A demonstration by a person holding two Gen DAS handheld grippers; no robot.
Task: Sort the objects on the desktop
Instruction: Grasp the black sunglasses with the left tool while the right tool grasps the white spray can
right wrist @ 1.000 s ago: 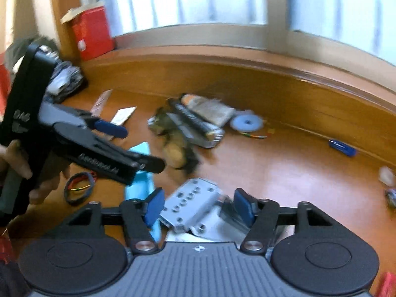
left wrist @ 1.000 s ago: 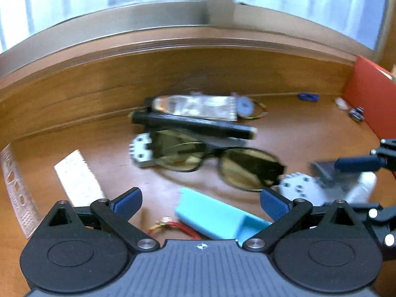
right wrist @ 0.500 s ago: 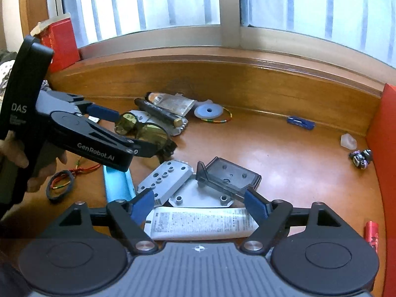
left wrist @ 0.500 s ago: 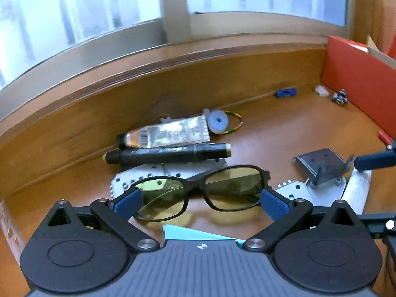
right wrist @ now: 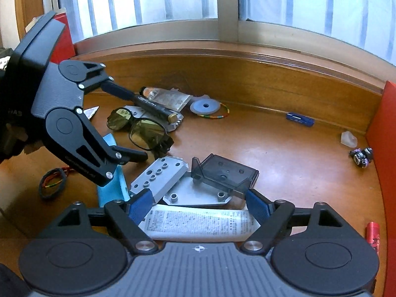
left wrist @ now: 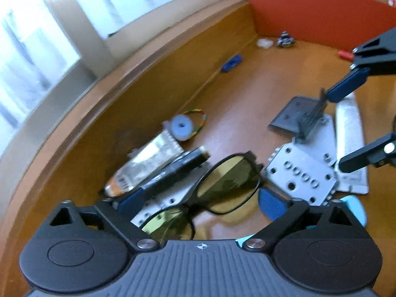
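Rolling since a second ago, the left gripper [left wrist: 201,199] is now tilting the desk [left wrist: 259,94] in its view, and its jaws, just closing a little, are straddling the yellow-lensed glasses [left wrist: 227,185] without the pads pressing on them. Opposite, the right gripper [right wrist: 198,204] has just been widening and is hovering spread over the white tube [right wrist: 198,222], gripping nothing, with the grey plates [right wrist: 158,175] and dark holder [right wrist: 227,170] lying at twelve o'clock from its fingertips.
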